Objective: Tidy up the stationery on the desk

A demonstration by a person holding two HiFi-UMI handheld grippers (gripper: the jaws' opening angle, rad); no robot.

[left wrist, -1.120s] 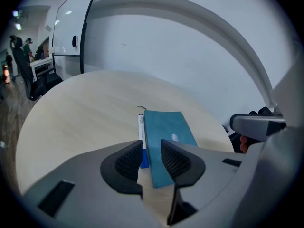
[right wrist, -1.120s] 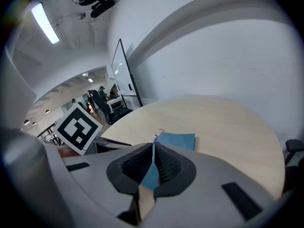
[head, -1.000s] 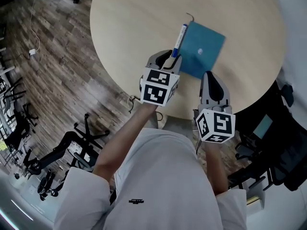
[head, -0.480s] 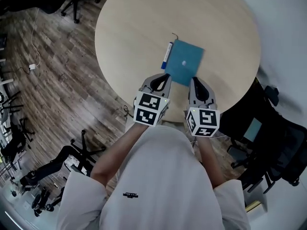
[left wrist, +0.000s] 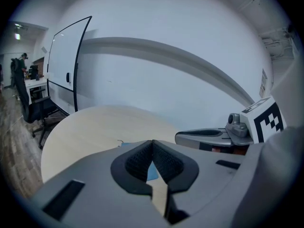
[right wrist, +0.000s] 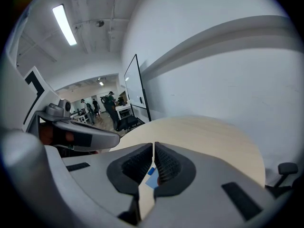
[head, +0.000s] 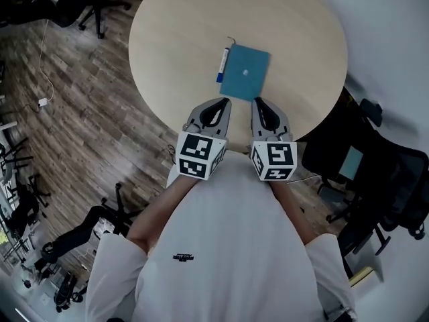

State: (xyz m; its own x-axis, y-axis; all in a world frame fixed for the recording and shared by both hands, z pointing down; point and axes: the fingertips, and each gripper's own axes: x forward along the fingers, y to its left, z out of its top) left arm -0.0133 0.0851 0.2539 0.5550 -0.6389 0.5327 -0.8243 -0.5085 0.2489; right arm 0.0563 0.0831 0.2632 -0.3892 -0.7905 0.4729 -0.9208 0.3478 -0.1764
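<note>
both grippers have pulled back from the stationery toward the person's chest, and they now hang side by side over the near edge of the table (head: 175, 25), well clear of anything on it. a second ago the left gripper (head: 213, 112) stood right at the near end of the pen (head: 222, 64) with its jaws apart; those jaws have just been closing and now meet pad to pad, with nothing between them. the right gripper (head: 266, 115) is likewise closed and empty, as it was before. the pen is left lying on the table just beside the left edge of the blue notebook (head: 245, 73), roughly parallel to it, whether touching i cannot tell; the notebook lies flat near the middle of the table. nothing else loose shows on the tabletop. i read this as a let-go and retreat: the pen has been set neatly along the notebook, and with both hands empty and backing off, the tidying looks finished or very nearly so.
</note>
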